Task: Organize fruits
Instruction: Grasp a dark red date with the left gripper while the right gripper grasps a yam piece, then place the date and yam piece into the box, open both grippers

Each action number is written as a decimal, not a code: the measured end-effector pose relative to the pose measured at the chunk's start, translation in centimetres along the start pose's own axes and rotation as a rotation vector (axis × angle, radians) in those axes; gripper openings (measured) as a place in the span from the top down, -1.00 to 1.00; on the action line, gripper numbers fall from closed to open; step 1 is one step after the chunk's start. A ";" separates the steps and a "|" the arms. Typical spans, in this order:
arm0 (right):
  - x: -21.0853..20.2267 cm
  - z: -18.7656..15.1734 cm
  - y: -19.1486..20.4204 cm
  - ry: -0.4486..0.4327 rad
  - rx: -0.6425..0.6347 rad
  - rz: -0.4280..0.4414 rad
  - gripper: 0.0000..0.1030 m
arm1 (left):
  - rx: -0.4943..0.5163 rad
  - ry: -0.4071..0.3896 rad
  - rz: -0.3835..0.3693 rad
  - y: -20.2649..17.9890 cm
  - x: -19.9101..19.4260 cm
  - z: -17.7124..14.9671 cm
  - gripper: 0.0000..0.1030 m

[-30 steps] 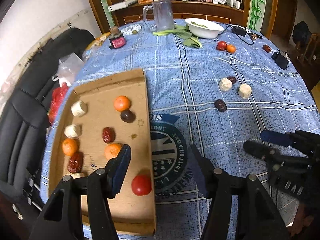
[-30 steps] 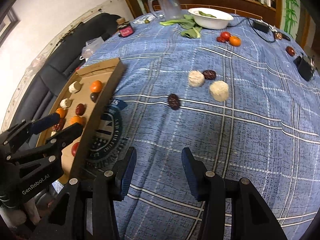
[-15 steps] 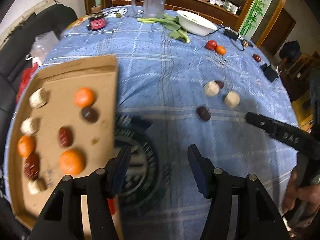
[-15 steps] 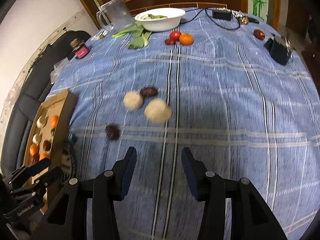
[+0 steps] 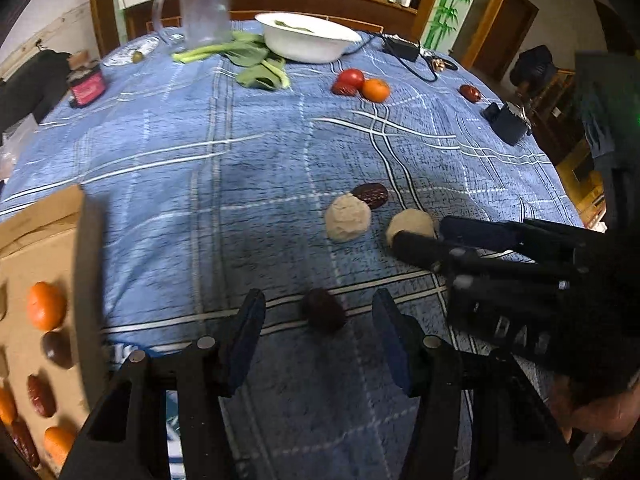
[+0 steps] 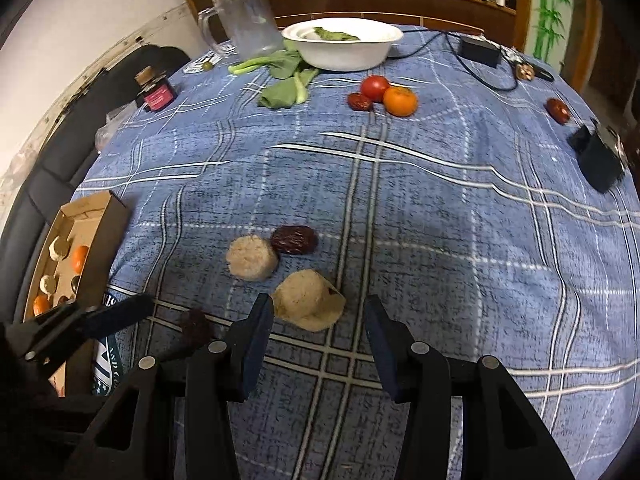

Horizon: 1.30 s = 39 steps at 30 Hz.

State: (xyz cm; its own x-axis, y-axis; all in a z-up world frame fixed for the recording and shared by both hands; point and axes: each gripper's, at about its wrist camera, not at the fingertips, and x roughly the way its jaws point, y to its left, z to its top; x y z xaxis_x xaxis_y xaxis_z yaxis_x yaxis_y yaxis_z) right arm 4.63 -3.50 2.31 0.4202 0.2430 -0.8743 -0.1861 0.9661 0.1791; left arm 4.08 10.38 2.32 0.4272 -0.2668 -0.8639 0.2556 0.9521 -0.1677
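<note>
Both pairs of jaws stand wide apart with nothing between the pads: our left gripper [image 5: 318,320] brackets a dark date [image 5: 323,314] lying on the blue plaid tablecloth [image 5: 240,184], and our right gripper [image 6: 320,322] brackets the near edge of a pale beige lump [image 6: 308,299], though we cannot tell whether either pad touches its fruit. We see the dark date's long axis running from far-left to near-right in the left wrist view, its near end pointing toward the right-hand finger; in the right wrist view it is blurred and partly hidden behind the left gripper's finger, so its outline is hard to make out. Just beyond the pale beige lump sits a second beige lump [image 6: 252,258], touching a wrinkled red date [image 6: 295,240] whose long axis lies roughly crosswise to us. In the left wrist view the right gripper's fingers cover the near side of the pale beige lump. Off to our left lies a cardboard tray [image 5: 86,280] holding oranges and dark and red dates, cut off by the frame edge in both views. Well apart, at the far side, a tomato [image 6: 375,87], an orange [image 6: 400,101] and a small red date [image 6: 360,102] cluster together, near leafy greens [image 6: 286,80], a white bowl [image 6: 342,46] and a clear jug [image 6: 250,22]; a lone red date [image 6: 559,110] lies far right
</note>
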 end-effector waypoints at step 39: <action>-1.8 -7.2 25.3 0.129 -0.381 0.358 0.29 | -0.370 -0.040 0.279 18.8 -16.4 -15.0 0.54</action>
State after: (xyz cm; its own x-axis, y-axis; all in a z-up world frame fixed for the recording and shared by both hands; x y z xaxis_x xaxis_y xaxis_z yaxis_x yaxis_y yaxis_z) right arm -7.18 19.87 5.18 0.1631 0.5150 -0.8415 -0.6171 0.7188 0.3203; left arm -11.11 34.90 6.19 0.4710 0.0084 -0.8821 -0.1972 0.9757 -0.0960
